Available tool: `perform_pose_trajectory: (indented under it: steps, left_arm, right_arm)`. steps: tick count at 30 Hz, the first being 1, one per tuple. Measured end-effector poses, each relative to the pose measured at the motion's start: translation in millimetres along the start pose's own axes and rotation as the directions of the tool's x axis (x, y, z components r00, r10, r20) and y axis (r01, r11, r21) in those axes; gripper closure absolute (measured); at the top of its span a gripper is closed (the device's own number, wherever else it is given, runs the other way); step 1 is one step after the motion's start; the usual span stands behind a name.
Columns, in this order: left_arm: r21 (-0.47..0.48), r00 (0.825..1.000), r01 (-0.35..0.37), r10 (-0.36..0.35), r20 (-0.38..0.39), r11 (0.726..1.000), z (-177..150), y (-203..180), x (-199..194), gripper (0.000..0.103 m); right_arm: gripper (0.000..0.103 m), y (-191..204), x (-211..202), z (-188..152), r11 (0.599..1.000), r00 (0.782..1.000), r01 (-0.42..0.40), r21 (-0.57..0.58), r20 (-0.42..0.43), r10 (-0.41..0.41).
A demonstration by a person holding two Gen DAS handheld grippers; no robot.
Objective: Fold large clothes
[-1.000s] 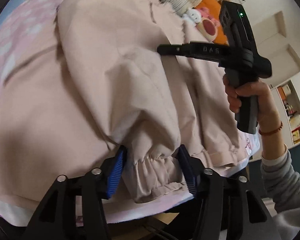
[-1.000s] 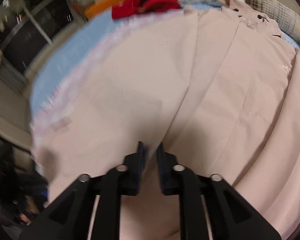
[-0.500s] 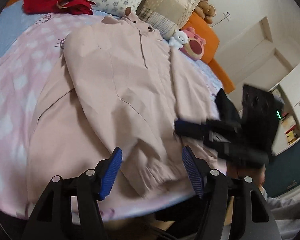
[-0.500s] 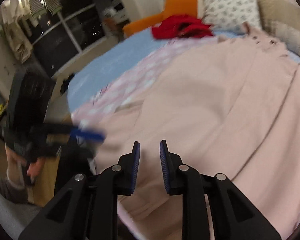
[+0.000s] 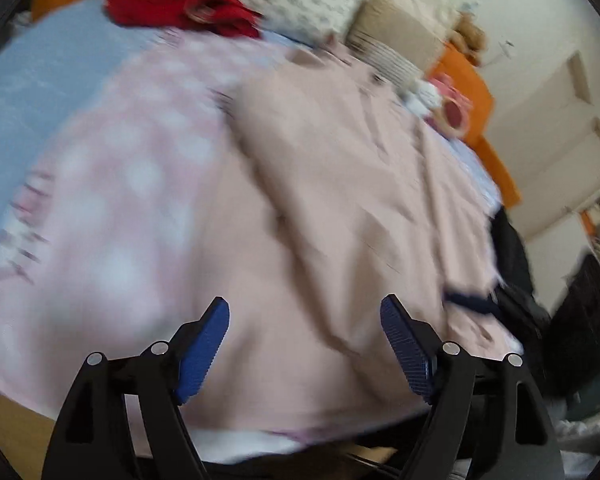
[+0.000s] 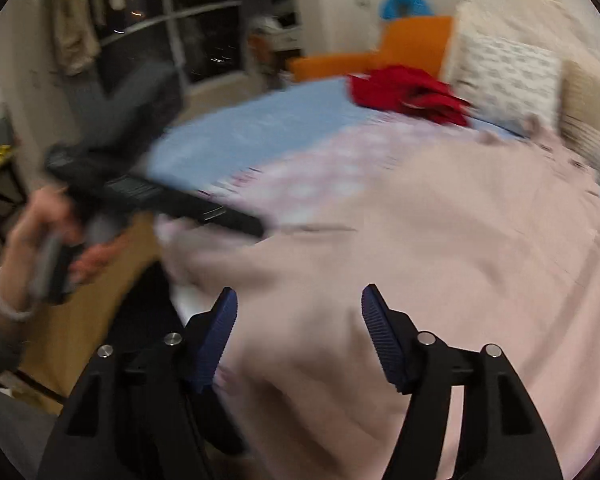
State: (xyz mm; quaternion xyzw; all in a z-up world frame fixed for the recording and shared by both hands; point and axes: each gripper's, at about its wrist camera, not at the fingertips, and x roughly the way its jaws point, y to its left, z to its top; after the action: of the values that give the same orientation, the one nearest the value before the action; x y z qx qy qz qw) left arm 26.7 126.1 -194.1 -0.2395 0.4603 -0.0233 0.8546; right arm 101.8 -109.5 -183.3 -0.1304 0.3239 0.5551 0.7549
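Both grippers' fingers [image 5: 404, 350] [image 6: 380, 338] have just opened wide, empty above the pink garment [image 5: 340, 200].

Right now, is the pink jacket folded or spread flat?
Partly folded: the pink jacket has one side lapped over its body, making a diagonal ridge. Neither gripper holds it.

both views motion-blurred and bent by fisheye, corners black. left wrist view bright, even daylight, wall [image 5: 540, 40] near washed out. right wrist view dimmer, window [image 6: 172, 36] dark. soft shadows, no glare.
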Motion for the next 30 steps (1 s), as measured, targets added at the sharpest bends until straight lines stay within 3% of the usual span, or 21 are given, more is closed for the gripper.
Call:
perform_pose_trajectory:
  steps: [2, 5, 10, 12, 14, 16, 20, 23, 27, 29, 30]
  left_arm:
    - [-0.061, 0.999, -0.024, 0.025, 0.020, 0.998, 14, 26, -5, 0.024]
    - [-0.131, 0.999, 0.023, -0.017, 0.050, 0.991, 28, 51, -10, 0.024]
    - [-0.145, 0.996, 0.073, -0.064, 0.062, 0.987, 26, 71, -8, 0.024]
    - [-0.148, 0.996, 0.072, -0.064, 0.057, 0.986, 27, 80, -6, 0.024]
    - [-0.151, 0.996, 0.072, -0.064, 0.059, 0.986, 32, 83, -4, 0.024]
    - [-0.142, 0.996, 0.075, -0.067, 0.062, 0.987, 39, 83, -5, 0.024]
    - [-0.101, 0.996, 0.068, -0.062, 0.063, 0.993, 72, 69, 3, 0.024]
    - [-0.064, 0.995, 0.076, -0.071, 0.074, 0.995, 114, 46, 19, 0.024]
    - [-0.035, 0.988, 0.062, -0.056, 0.146, 0.997, 171, 11, 44, 0.024]
    - [0.011, 0.989, 0.063, -0.064, 0.135, 0.998, 198, -4, 66, 0.024]
    - [0.043, 0.993, 0.026, -0.031, 0.114, 0.999, 212, -10, 82, 0.024]
  right_arm:
    - [0.040, 20, 30, 10, 0.999, 0.999, -0.052, -0.008, -0.015, 0.052]
    - [0.040, 51, 73, 18, 0.997, 0.995, -0.078, -0.013, -0.056, 0.077]
    - [0.041, 72, 115, 6, 0.997, 0.992, -0.007, 0.075, -0.122, 0.016]
    - [0.042, 82, 130, -3, 0.998, 0.986, 0.048, 0.046, -0.160, -0.040]
    - [0.052, 87, 143, -11, 0.995, 0.977, 0.094, 0.012, -0.196, -0.090]
    - [0.069, 78, 145, -18, 0.994, 0.978, 0.102, 0.041, -0.186, -0.093]
    - [0.094, 52, 136, -27, 0.982, 0.989, 0.027, 0.188, -0.151, 0.002]
    - [0.098, 40, 121, -29, 0.968, 0.992, -0.017, 0.252, -0.115, 0.047]
    - [0.099, 21, 98, -32, 0.930, 0.986, -0.123, 0.346, -0.063, 0.154]
    - [0.099, 9, 80, -33, 0.901, 0.979, -0.183, 0.393, -0.009, 0.203]
    - [0.099, 3, 71, -33, 0.887, 0.975, -0.210, 0.412, 0.020, 0.222]
